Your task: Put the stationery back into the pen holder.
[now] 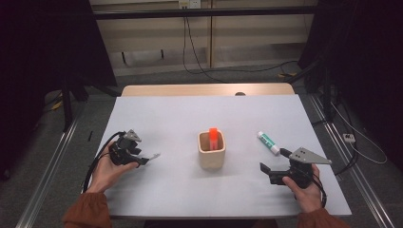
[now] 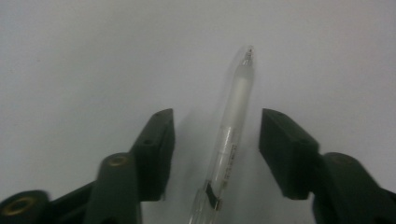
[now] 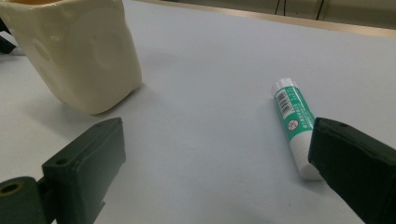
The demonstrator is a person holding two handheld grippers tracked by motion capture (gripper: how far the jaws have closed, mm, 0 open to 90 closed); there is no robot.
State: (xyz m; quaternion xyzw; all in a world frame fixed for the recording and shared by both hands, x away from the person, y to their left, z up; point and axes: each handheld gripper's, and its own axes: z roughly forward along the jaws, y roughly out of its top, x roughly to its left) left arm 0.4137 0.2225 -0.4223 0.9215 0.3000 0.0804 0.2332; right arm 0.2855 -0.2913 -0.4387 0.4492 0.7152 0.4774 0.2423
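Lying between the jaws of the left gripper, the clear pen sits at the centre of the left gripper view; the jaws stand apart, not touching it. At lower right of the high view, the right gripper stands wide apart near the glue stick.

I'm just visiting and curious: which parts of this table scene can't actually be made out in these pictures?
- Clear plastic pen: rear end cut off by the left gripper view's bottom edge.
- Orange block: lower part hidden inside the cream square cup, high view.
- Green-and-white glue stick: near end hidden behind the right gripper's jaw; label print too small.
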